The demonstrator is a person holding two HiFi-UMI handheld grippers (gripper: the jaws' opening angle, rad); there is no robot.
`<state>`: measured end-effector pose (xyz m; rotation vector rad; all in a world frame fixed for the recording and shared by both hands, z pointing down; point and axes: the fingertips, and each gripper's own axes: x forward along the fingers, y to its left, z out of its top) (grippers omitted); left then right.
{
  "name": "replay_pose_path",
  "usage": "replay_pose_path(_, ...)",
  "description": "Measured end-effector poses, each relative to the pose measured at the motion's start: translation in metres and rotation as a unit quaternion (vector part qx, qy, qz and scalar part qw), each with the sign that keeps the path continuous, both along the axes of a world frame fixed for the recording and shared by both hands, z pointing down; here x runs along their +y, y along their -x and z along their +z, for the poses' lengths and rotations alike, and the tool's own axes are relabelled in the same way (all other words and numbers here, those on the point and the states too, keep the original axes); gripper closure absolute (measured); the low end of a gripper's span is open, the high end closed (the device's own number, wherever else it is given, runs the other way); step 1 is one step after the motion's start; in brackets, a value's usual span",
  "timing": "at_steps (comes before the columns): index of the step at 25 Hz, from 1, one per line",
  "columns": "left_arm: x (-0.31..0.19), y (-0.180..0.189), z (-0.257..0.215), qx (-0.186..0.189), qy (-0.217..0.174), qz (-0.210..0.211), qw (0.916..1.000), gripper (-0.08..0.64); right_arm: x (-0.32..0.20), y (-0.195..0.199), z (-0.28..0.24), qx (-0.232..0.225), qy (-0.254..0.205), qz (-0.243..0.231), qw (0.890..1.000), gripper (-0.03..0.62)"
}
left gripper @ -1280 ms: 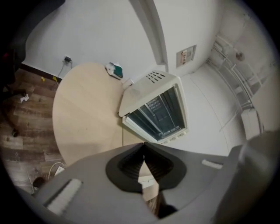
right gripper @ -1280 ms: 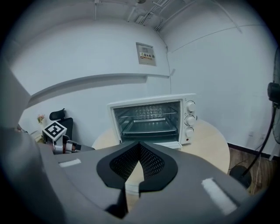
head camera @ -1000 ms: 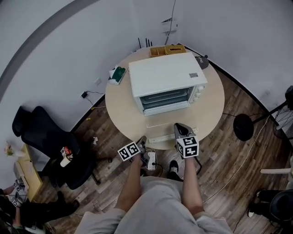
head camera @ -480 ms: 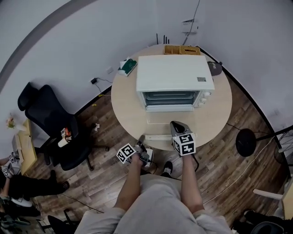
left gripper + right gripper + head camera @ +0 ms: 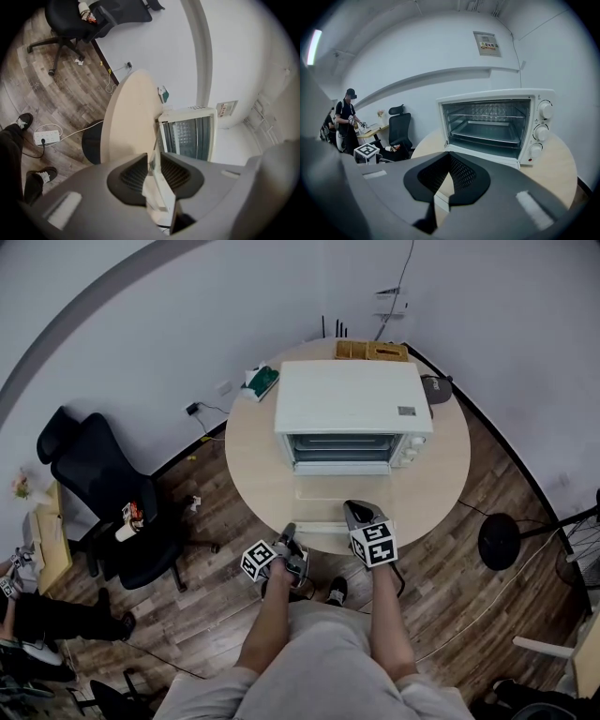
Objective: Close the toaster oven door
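Room: white walls and a wood floor (image 5: pixel 187 615), seen from above my own knees.

Item 1, round table (image 5: pixel 262 474): pale top, holding everything the task concerns.

Item 2, black office chair (image 5: pixel 94 493): well apart from the table, on its left. No part in the job.

Item 3, toaster oven (image 5: pixel 352 399): white, at the far middle of the table, with its mouth facing me. Racks and tray show inside.

Item 4, oven door (image 5: pixel 333 498): folded fully down and lying flat on the table toward me, its front edge near the table rim. Nothing of the closing is done; by my reckoning the whole upward swing is left.

Item 5, my right gripper (image 5: pixel 354 510): jaws closed together with nothing between them, poised above the door's front part. I cannot tell whether it touches the door.

Item 6, my left gripper (image 5: pixel 289 532): at the table rim, just beside the left end of the door's front edge and rolled onto its side. Its jaws stand a little apart, and the door's edge shows in the gap. I judge the pads are not yet pressing on it.

Item 7, sundries: two wooden boxes (image 5: pixel 370 351) behind the oven and a green packet (image 5: pixel 262 381) at the table's far left.
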<state>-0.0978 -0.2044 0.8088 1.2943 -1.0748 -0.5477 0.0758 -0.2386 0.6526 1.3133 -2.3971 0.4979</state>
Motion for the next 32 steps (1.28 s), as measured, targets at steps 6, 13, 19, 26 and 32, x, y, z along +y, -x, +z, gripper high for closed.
replay_pose_path(6, -0.006, -0.003, -0.002, 0.030, -0.014, -0.015, 0.9994, 0.414, 0.001, -0.008, -0.001, -0.018, 0.003, 0.002, 1.000, 0.592)
replay_pose_path(13, -0.010, -0.004, -0.018, 0.061, -0.024, -0.031, 0.9973, 0.472, 0.000, -0.008, -0.003, -0.018, -0.005, -0.004, 1.000, 0.592)
replay_pose_path(19, -0.016, -0.004, -0.035, 0.081, -0.012, -0.033, 0.9961, 0.474, 0.000, 0.002, -0.007, -0.013, -0.019, -0.021, 1.000, 0.592)
replay_pose_path(26, -0.028, -0.005, -0.062, 0.105, -0.033, -0.031, 0.9935, 0.456, 0.013, 0.012, -0.010, 0.041, -0.058, -0.094, 0.993, 0.592)
replay_pose_path(32, -0.038, -0.005, -0.081, 0.105, -0.016, -0.032, 0.9938, 0.449, 0.037, 0.009, 0.003, 0.165, -0.084, -0.193, 0.964, 0.592)
